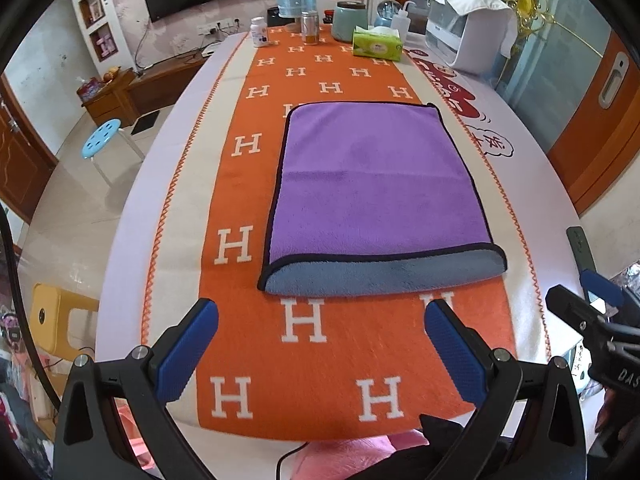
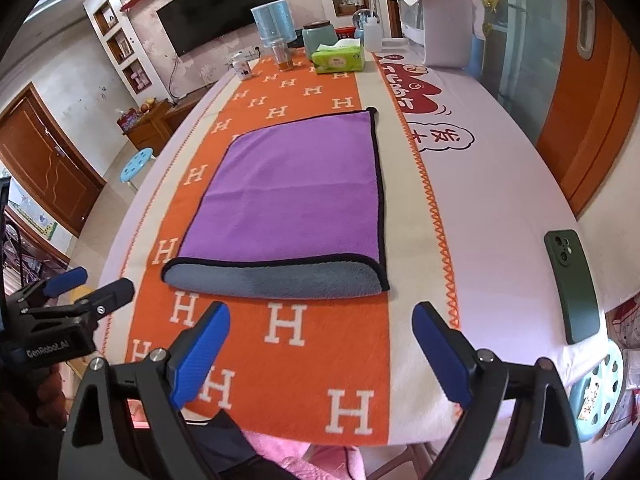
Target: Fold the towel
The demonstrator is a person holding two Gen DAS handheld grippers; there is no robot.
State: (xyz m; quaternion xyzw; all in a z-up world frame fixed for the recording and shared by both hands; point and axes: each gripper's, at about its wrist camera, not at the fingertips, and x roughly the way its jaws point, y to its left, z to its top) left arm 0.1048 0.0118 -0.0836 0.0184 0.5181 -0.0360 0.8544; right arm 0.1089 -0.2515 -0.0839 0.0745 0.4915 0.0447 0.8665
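Observation:
A purple towel (image 1: 372,184) with a black hem lies flat on the orange H-patterned runner (image 1: 304,336), folded over so its grey underside shows along the near edge (image 1: 384,276). It also shows in the right wrist view (image 2: 288,196). My left gripper (image 1: 322,336) is open and empty, just short of the towel's near edge. My right gripper (image 2: 322,340) is open and empty, also just short of the near edge. Each gripper shows at the side of the other's view, the right gripper (image 1: 592,300) and the left gripper (image 2: 76,292).
A green phone (image 2: 572,284) lies on the white cloth at the right. At the table's far end stand a tissue box (image 1: 378,44), jars, a bottle (image 1: 260,32) and a white appliance (image 1: 468,36). Stools stand on the floor at the left (image 1: 102,144).

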